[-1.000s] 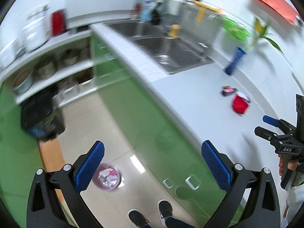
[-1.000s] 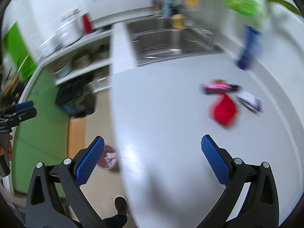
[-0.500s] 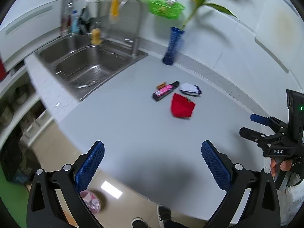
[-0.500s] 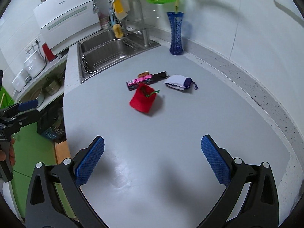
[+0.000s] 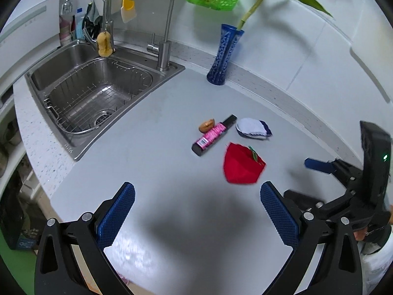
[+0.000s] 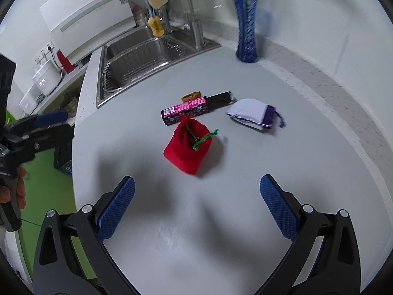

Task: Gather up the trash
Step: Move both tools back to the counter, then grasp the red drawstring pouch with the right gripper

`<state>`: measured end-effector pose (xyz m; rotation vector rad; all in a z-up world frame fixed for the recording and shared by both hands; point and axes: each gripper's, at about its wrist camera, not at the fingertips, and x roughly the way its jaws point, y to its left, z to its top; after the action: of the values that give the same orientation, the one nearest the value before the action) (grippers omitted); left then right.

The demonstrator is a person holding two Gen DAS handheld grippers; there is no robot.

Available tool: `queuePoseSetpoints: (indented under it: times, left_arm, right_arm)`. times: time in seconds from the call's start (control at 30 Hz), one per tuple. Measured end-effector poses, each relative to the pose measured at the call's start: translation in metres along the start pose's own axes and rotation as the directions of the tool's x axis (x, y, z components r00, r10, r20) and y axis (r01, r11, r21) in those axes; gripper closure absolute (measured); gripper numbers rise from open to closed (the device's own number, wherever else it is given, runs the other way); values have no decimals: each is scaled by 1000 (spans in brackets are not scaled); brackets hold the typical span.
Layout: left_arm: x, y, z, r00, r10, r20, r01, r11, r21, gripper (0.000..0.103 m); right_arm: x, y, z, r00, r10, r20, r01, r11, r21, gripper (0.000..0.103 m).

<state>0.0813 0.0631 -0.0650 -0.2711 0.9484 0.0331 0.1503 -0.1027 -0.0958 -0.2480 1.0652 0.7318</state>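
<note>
Since 1 second ago, both views are turned from the floor and green cabinets onto the grey counter (image 5: 152,162), and the trash is brought nearer to both grippers. This means that the approach is nearly done, but nothing is picked up yet.

The red pouch (image 6: 189,145) is taken as landmark. Behind it, touching or almost touching, the pink and black box (image 6: 194,109) is lying flat. Behind the box, a small brown scrap (image 6: 191,95) is seen. To the right of the pouch, a little apart, the white and purple pouch (image 6: 253,113) is lying.

The right gripper (image 6: 196,209) is held just in front of the red pouch, with jaws spread wide and nothing between them. The left gripper (image 5: 196,213) is also released and empty, a bit left of the pouch.

The sink (image 5: 98,93) and the blue vase (image 5: 222,54) are placed well behind the pouch. Nothing is standing in the way.
</note>
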Motion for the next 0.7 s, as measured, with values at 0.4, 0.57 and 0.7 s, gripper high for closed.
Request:
queuePoseSetpoints:
  times: [0.4,0.57,0.7]
  left_arm:
    - [38,11,19,1000,-18,-25,17,1000,-12,5]
    - [51,8,25,999,-37,-37,37,999,8,5]
    - [64,3,31,997,-58,-50,60,998,36,5]
  right_arm:
    - [66,1,23,996,60,-64,-61,998,-13,33]
    - [61,-1,26,996,66,-55,-68,997,-26,84]
    - [41,-12,27,997,75,-34,-76,997,-10,90]
